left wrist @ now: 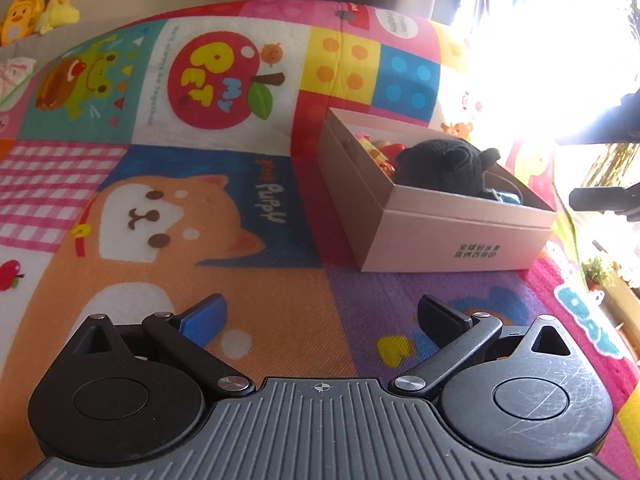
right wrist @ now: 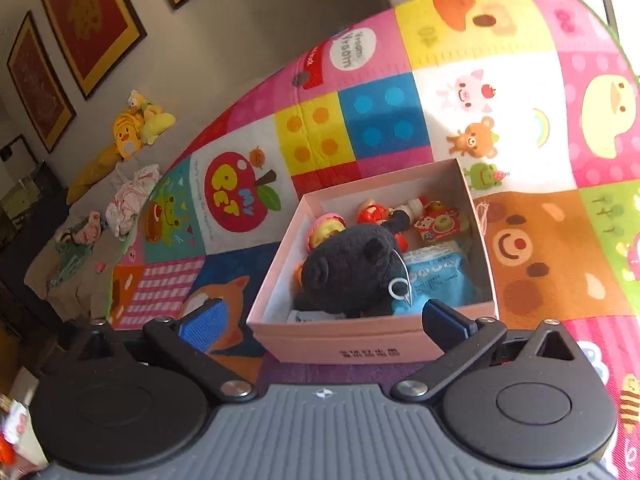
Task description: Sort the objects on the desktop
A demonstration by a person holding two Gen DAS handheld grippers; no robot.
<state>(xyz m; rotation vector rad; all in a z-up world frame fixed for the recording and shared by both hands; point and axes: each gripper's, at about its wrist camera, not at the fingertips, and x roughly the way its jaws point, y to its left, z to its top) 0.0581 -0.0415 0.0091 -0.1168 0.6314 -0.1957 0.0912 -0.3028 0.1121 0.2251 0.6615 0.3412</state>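
Observation:
A pink cardboard box stands on the colourful play mat, ahead and right of my left gripper. It holds a black plush toy and small red and yellow toys. My left gripper is open and empty above the mat. In the right wrist view the box is directly ahead, with the black plush, a blue packet and several small toys inside. My right gripper is open and empty, just in front of the box's near wall.
Yellow plush toys and crumpled cloths lie on the grey surface beyond the mat's left edge. Framed pictures hang on the wall. Strong window glare fills the right of the left wrist view.

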